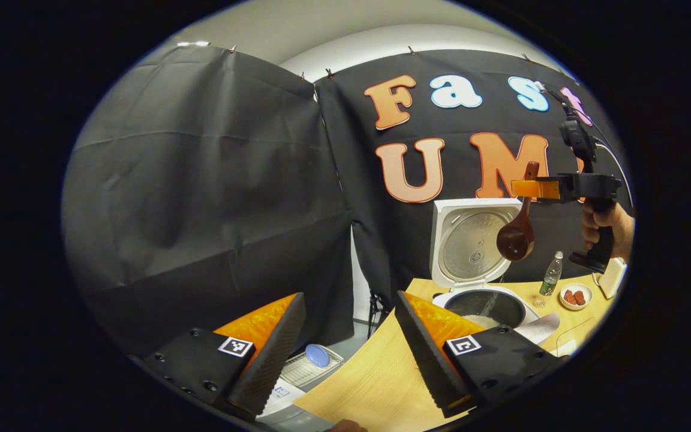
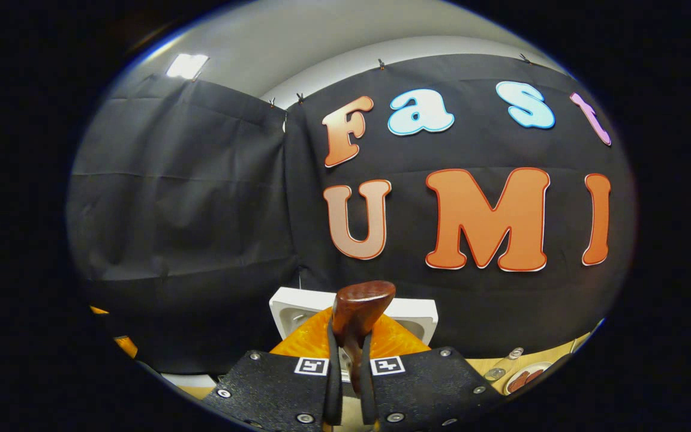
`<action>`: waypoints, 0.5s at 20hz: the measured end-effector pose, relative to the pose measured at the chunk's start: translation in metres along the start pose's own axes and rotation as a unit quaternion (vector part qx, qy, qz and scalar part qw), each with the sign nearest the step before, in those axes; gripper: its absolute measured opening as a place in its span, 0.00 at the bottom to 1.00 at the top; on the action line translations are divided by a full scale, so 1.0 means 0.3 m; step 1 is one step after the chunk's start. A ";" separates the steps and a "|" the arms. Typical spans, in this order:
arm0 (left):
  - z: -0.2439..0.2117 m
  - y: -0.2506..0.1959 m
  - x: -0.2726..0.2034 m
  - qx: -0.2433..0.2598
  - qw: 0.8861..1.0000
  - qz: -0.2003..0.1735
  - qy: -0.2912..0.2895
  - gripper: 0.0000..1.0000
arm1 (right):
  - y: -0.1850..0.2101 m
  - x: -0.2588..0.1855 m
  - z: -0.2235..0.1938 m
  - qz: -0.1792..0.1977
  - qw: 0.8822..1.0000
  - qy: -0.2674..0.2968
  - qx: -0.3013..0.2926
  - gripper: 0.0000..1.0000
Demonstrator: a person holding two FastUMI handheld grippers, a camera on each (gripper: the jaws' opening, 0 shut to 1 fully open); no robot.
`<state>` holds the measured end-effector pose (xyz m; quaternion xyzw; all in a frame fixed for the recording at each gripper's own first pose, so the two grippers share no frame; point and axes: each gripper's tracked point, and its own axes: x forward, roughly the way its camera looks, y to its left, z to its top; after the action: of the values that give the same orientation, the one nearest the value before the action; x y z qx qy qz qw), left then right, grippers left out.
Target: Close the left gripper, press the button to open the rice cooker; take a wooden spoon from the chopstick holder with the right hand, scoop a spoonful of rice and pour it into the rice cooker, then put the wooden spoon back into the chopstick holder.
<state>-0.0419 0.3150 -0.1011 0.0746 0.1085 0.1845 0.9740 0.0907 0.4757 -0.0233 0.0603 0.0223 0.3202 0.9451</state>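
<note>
In the left gripper view, the white rice cooker [image 1: 482,300] stands open on the wooden table [image 1: 375,372], its lid [image 1: 471,240] raised. A dark wooden spoon [image 1: 516,234] hangs bowl-down above the pot, tilted, with a thin stream of rice [image 1: 489,304] falling into the pot. The right gripper [image 1: 531,188], held by a hand [image 1: 606,225], is shut on the spoon's handle. My left gripper [image 1: 350,300] is open and holds nothing, low and left of the cooker. In the right gripper view, the right gripper [image 2: 351,354] clamps the spoon handle [image 2: 362,303], with the cooker's lid [image 2: 294,312] behind it.
A small bottle [image 1: 551,276] and a white dish of red pieces [image 1: 576,296] stand right of the cooker. A white object [image 1: 612,277] lies at the table's far right. Below the table's left edge sits a rack with a blue oval thing [image 1: 317,355]. The dish [image 2: 525,378] also shows low right.
</note>
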 end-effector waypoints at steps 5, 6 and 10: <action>-0.016 -0.023 0.016 0.005 1.000 -0.026 0.006 1.00 | -0.065 -0.054 -0.036 -0.024 0.995 0.023 0.090 0.11; -0.014 -0.035 0.017 0.004 0.999 -0.031 0.004 1.00 | -0.102 -0.079 -0.043 -0.031 0.992 0.028 0.119 0.11; -0.009 -0.109 0.014 0.002 0.999 -0.038 0.004 1.00 | -0.300 -0.237 -0.089 -0.065 0.975 0.046 0.209 0.11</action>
<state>-0.0274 0.2866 -0.1106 0.0715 0.1159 0.1475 0.9796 0.0864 0.3642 -0.0611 0.2398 0.1363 0.2486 0.9285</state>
